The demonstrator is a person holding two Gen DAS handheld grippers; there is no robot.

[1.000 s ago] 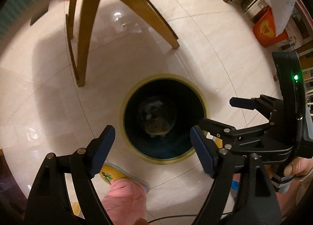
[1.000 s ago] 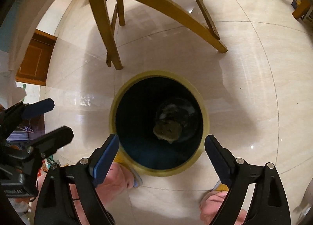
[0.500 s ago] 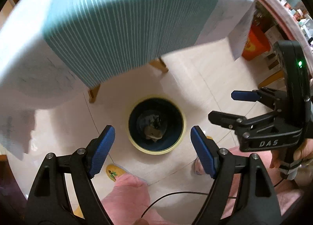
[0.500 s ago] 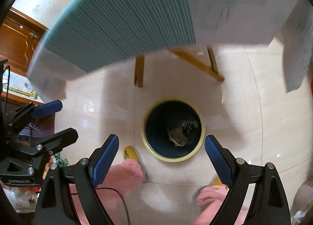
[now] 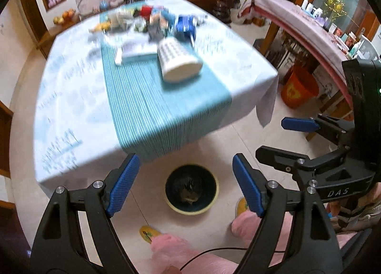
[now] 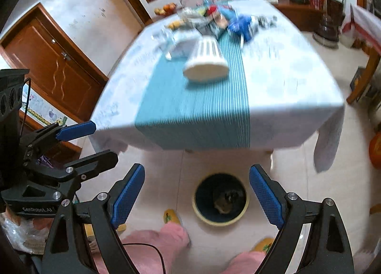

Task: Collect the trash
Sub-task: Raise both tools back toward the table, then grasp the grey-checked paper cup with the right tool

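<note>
The left gripper is hanging with its jaws spread wide and nothing between them; the blue pads are showing a fine dotted grip texture on black plastic arms. The right gripper is likewise gaping and carrying nothing. Below both, a round bin with a pale yellow rim and dark inside is standing on glossy cream floor tiles, just in front of the table. Crumpled brownish trash is lying at its bottom. The table is wearing a white cloth with a ribbed teal runner; a white perforated container is lying tipped on the runner, blurred clutter behind it. Pink fuzzy trouser legs and yellow slippers are flanking the bin.
</note>
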